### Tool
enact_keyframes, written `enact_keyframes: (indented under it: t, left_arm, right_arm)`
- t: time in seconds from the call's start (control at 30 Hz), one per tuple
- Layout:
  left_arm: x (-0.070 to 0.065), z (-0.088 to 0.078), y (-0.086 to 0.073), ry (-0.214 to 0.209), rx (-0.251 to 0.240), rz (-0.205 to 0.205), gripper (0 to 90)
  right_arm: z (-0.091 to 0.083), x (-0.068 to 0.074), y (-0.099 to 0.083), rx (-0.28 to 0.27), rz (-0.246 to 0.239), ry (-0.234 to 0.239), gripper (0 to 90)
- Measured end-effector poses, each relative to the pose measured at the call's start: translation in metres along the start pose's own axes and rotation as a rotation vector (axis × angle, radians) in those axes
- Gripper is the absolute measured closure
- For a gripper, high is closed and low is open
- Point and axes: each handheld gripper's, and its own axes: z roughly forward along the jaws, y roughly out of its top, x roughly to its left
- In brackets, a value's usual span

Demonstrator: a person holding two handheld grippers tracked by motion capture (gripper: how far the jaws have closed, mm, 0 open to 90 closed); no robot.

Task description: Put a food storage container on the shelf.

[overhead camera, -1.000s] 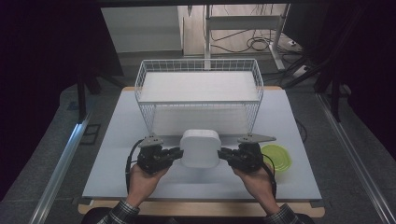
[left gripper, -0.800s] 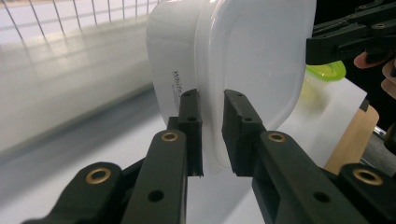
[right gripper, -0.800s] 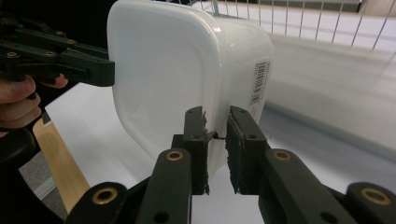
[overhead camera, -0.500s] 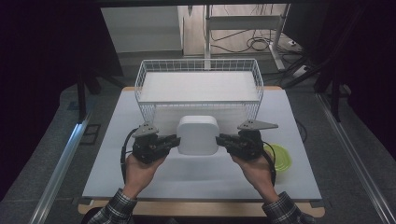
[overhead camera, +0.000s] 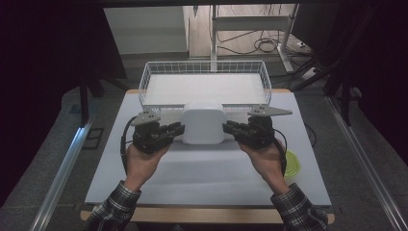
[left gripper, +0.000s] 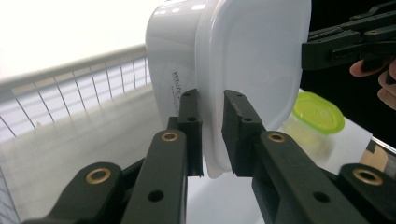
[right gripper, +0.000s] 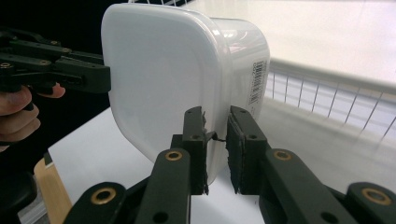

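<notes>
The white lidded container [overhead camera: 203, 122] hung above the counter [overhead camera: 211, 168], just before the wire basket [overhead camera: 204, 72]. The left claw [left gripper: 212, 135] and right claw [right gripper: 215, 147] each pinched its rim; their views revealed side labels, and the left's the green lid [left gripper: 317, 112].

Plaid sleeves [overhead camera: 115, 204]; black hand-held grippers [overhead camera: 179, 131] with brass screws

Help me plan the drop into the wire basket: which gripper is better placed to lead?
Neither clearly: the left gripper and right gripper each clamp an opposite rim of the white container, equally near the wire basket. Move both together.
</notes>
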Motion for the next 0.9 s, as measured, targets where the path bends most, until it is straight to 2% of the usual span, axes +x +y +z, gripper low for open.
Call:
enact_keyframes:
  t: [0.03, 0.13, 0.17, 0.4, 0.73, 0.9]
  left_arm:
    - [0.001, -0.002, 0.006, 0.001, -0.011, 0.001, 78.6]
    - [0.002, -0.003, 0.012, 0.002, -0.021, 0.001, 78.6]
    - [0.003, -0.004, 0.018, 0.002, -0.029, 0.002, 78.6]
    - [0.008, -0.004, 0.038, 0.005, -0.053, 0.005, 78.6]
    - [0.016, 0.002, 0.058, 0.011, -0.057, 0.006, 78.6]
    - [0.024, 0.010, 0.067, 0.006, -0.057, -0.017, 78.5]
  right_arm:
    - [-0.001, 0.000, 0.009, -0.008, -0.002, 0.000, 77.6]
    - [-0.002, -0.001, 0.015, -0.013, -0.005, 0.000, 77.5]
    - [-0.002, 0.000, 0.023, -0.021, -0.010, -0.002, 77.5]
    - [-0.004, -0.003, 0.046, -0.047, -0.024, -0.010, 77.3]
    - [0.002, -0.016, 0.068, -0.057, -0.006, -0.020, 76.8]
    - [0.008, -0.023, 0.075, -0.059, 0.010, -0.028, 76.4]
